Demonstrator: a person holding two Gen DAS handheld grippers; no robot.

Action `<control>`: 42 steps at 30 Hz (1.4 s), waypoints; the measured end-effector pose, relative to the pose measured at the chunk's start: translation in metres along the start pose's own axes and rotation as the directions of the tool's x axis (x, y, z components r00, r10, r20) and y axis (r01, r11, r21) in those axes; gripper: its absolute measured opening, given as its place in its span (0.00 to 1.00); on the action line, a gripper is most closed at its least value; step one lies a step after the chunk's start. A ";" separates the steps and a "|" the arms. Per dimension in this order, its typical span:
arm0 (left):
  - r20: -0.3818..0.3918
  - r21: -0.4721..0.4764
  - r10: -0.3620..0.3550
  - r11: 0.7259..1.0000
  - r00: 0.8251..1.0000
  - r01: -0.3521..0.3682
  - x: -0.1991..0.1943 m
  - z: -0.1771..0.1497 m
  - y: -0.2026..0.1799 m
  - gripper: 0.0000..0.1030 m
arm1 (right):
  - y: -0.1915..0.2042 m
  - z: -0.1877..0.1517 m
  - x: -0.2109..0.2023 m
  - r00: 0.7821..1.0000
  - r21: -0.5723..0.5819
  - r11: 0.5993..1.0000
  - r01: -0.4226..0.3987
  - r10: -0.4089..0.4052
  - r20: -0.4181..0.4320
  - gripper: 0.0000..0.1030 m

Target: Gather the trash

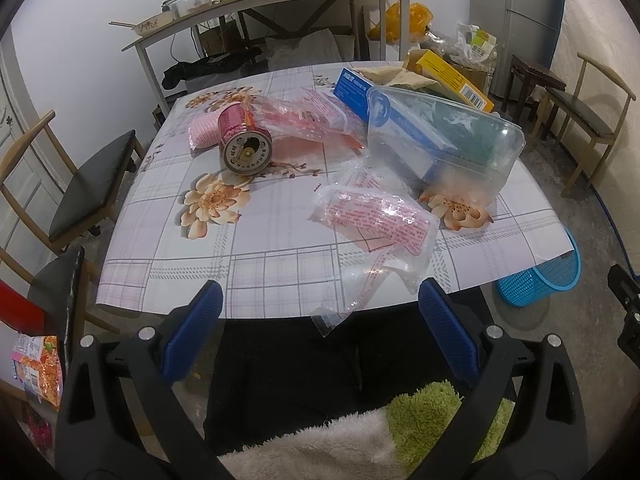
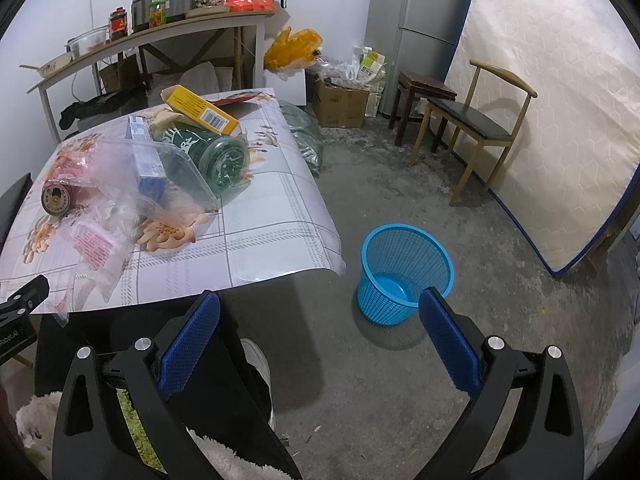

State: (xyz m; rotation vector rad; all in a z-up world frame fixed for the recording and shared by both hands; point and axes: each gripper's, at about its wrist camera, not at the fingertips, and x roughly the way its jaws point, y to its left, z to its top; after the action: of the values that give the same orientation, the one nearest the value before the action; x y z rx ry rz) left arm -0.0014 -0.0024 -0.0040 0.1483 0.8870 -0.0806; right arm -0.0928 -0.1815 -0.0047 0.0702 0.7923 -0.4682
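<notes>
Both the left gripper (image 1: 320, 324) and right gripper (image 2: 320, 328) hang with jaws wide apart, empty. At 12 o'clock, a crinkly pink-printed plastic wrapper (image 1: 376, 216) overhangs the table (image 1: 248, 264) edge: probably light, slippery, best pinched there. Blue mesh wastebasket (image 2: 404, 276) waits on the floor.

- both views are evenly lit by cool, slightly dim indoor light; colours lean blue-grey
- light seems to come from overhead; the blue basket (image 2: 406, 274) casts a soft shadow on the floor toward the camera, and the table (image 2: 276, 236) throws a broad dark one beneath its near edge
- small white glare spots sit on the near plastic wrapper (image 1: 376, 216) and the clear plastic tub (image 1: 460, 136); the tablecloth has a mild sheen
- strong fisheye bending; straight edges curve near the rim, and black vignette fills the corners
- the centre is fairly sharp; outer areas look softer and smeared; fine grain shows in darker parts
</notes>
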 end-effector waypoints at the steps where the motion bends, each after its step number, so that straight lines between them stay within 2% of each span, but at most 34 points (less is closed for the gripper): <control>1: 0.000 0.000 0.000 1.000 1.000 0.000 0.000 0.000 0.000 0.92 | 0.000 0.000 0.000 1.000 0.000 1.000 0.000 0.000 0.001 0.94; 42: -0.006 -0.007 0.003 1.000 1.000 -0.003 0.006 0.003 0.013 0.92 | 0.003 0.000 0.000 1.000 -0.004 1.000 0.003 -0.003 0.001 0.94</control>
State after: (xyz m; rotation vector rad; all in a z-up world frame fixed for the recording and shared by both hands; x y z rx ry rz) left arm 0.0059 0.0104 -0.0055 0.1435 0.8926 -0.0746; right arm -0.0912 -0.1785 -0.0046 0.0652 0.7928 -0.4699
